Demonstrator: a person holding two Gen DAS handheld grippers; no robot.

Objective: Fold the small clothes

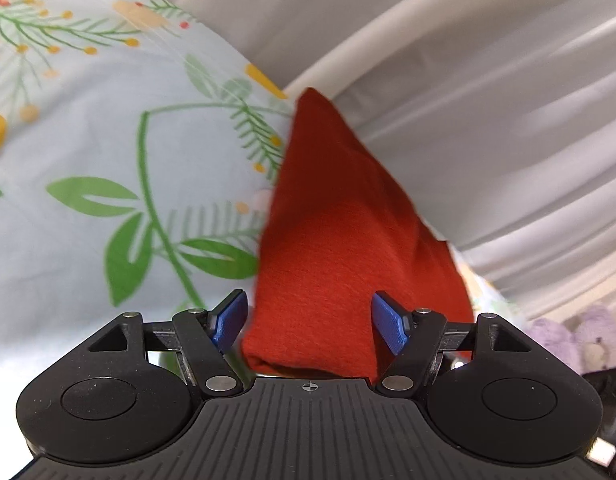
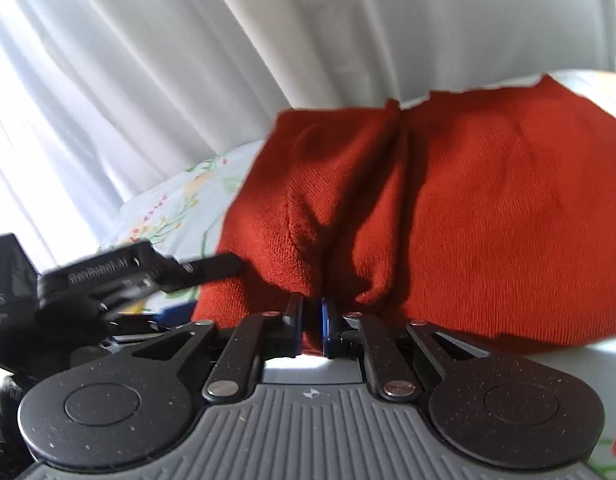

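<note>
Red knit garment [image 1: 328, 240] lies on the floral light-blue bedsheet [image 1: 87, 140], long axis running straight ahead of the left gripper [image 1: 310, 322], jaws wide, near edge between the pads, unpinched. Right gripper [image 2: 311, 320] is pinched tight on a cloth fold, so it is the nearer hand.

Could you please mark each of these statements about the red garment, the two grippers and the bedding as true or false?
1. The right gripper pinches a fold of the red garment. True.
2. The left gripper is clamped tight on the garment. False: its blue pads stand apart, with the cloth between them but not squeezed.
3. The garment is blue. False: it is red knit.
4. The sheet under the garment carries a print of green leaves and yellow flowers. True.
5. White curtains hang behind the garment. True.
</note>
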